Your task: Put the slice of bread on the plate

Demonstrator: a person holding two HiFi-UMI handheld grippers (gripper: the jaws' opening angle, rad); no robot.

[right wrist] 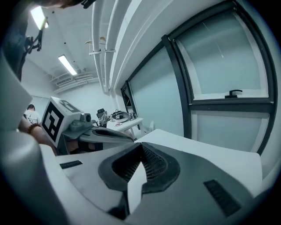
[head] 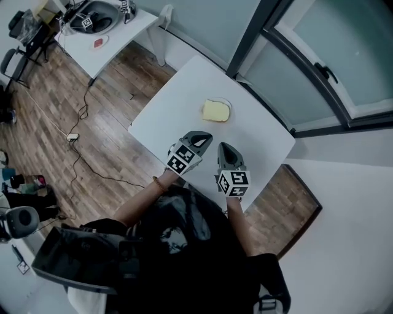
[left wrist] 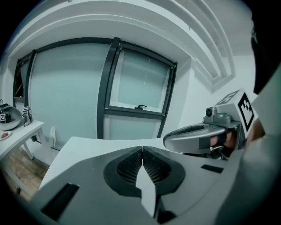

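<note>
Lying flat on the plate (head: 228,102), the bread slice (head: 215,111) runs crosswise; left tool (head: 204,139) and right tool (head: 225,148) closed.

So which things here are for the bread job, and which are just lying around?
For the job:
- slice of bread, lying on the plate
- white table under them
- left gripper and right gripper, jaws shut, holding nothing

Just lying about:
- side table with a bowl
- cable on the floor
</note>
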